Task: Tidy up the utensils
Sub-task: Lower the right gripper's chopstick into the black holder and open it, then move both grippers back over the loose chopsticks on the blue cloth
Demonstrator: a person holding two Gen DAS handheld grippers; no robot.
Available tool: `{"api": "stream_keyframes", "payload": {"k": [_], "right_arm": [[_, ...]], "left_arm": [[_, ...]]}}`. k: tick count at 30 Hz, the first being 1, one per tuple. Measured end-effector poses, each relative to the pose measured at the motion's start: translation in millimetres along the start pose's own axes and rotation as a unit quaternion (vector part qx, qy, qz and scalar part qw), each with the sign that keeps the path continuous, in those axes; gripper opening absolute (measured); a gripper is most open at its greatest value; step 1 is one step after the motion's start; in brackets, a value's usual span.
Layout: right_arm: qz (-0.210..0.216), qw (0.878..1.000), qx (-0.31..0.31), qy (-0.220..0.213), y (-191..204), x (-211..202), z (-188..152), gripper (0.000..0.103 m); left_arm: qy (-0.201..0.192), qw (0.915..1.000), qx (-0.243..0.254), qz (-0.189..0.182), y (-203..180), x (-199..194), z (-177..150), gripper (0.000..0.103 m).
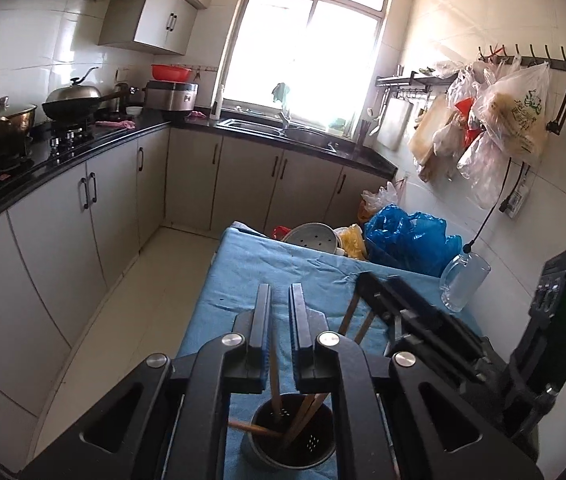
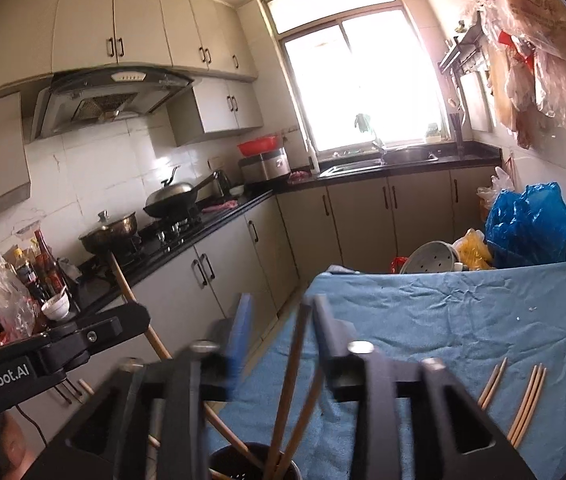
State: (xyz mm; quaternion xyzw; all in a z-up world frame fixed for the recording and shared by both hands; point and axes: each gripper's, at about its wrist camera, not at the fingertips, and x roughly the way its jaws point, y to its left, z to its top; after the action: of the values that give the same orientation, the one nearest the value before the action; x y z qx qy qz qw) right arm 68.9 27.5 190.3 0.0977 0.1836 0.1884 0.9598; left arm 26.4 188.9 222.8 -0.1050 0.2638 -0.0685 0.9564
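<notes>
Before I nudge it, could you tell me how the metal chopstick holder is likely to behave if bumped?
The holder may tip fairly easily: it looks like thin perforated metal, so probably light. The chopsticks lean out past its rim, which likely makes it top-heavy. It stands on a wrinkled blue cloth, so it would probably catch and topple rather than slide.

Premises: a lived-in domestic kitchen, L-shaped, with grey base cabinets (image 1: 111, 196) under a black counter (image 1: 83, 148) and matching wall cabinets (image 2: 139, 28) above white-tiled walls. Cooking provision comprises a gas hob carrying a lidded wok (image 1: 73, 102) and a steel pot (image 1: 1, 122), a range hood (image 2: 111, 98) overhead, a rice cooker (image 1: 171, 96) topped by a red basin, and sauce bottles (image 2: 45, 268) at the counter end. A sink (image 1: 251, 124) sits below the bright window (image 1: 303, 52), and plastic bags (image 1: 499, 116) hang from a wall hook rail.
</notes>
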Motion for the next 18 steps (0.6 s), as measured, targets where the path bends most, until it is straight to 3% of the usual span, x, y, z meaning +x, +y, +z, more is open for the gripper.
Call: {"api": "stream_keyframes", "payload": {"k": [4, 7, 12, 18], "right_arm": [[-0.005, 1.0, 0.012, -0.012, -7.5, -16.6, 6.3, 0.045], [-0.011, 0.999, 0.021, -0.022, -16.1, -34.7, 10.5, 0.055], [-0.032, 0.998, 0.037, -0.029, -43.0, -71.6, 13.2, 0.062], [-0.074, 0.994, 0.077, -0.017, -105.3, -124.9, -0.8, 0.071]], "left_arm": [[-0.018, 0.9997, -0.008, 0.014, -0.5, -17.3, -2.7, 0.038], [-0.03, 0.9993, -0.008, 0.019, -4.4, -33.2, -6.0, 0.041], [-0.036, 0.9993, -0.007, 0.011, -21.6, -58.1, -15.3, 0.044], [-0.009, 0.9993, 0.026, -0.024, -71.2, -58.4, -43.5, 0.053]]}}
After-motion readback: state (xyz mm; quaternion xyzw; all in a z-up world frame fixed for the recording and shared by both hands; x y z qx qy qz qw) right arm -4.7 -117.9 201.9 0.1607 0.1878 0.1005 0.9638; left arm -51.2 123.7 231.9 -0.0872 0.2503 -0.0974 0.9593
